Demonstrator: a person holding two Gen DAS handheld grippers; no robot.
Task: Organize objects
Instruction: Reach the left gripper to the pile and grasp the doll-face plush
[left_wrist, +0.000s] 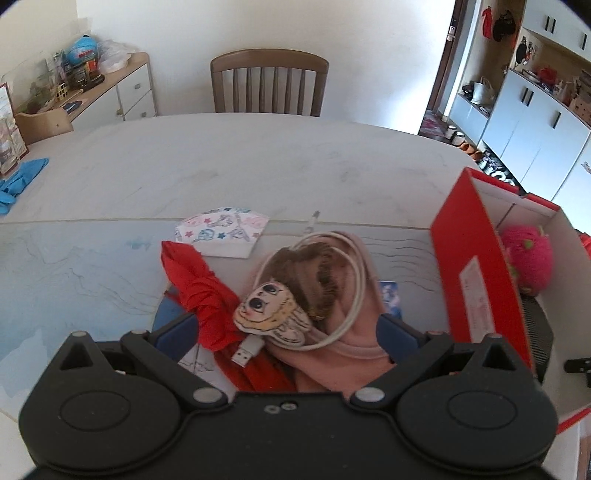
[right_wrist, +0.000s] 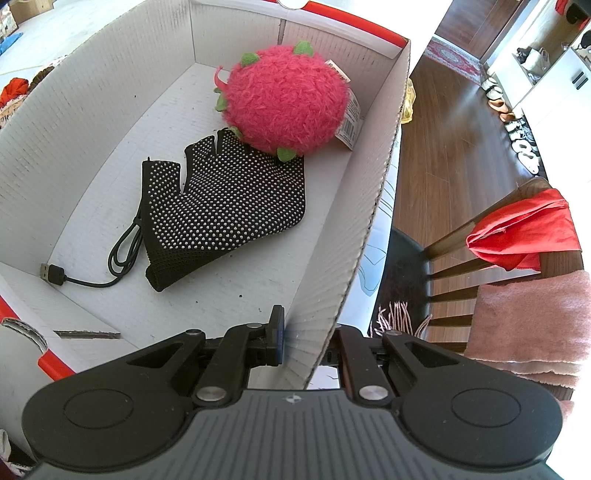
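- Pale dining table (left_wrist: 229, 155) with a wooden chair (left_wrist: 269, 83) behind it, sideboard clutter far left, blue cloth (left_wrist: 22, 177) at the table's left edge.
- Pile just ahead of the left gripper (left_wrist: 284, 332): red cloth (left_wrist: 199, 284), pink garment (left_wrist: 332, 347), white USB cable (left_wrist: 343, 280) looped on top, big-eyed doll patch (left_wrist: 269, 314); printed face mask (left_wrist: 221, 230) behind.
- Left jaws wide, straddling the pile, gripping nothing, angled down.
- Red shoebox (right_wrist: 369, 206) on the pile's right holds a pink plush fruit (right_wrist: 284, 99), dotted black glove (right_wrist: 229, 203) and black USB cable (right_wrist: 92, 269).
- Right gripper (right_wrist: 299, 332) pinches the shoebox's right wall, pointing steeply down.
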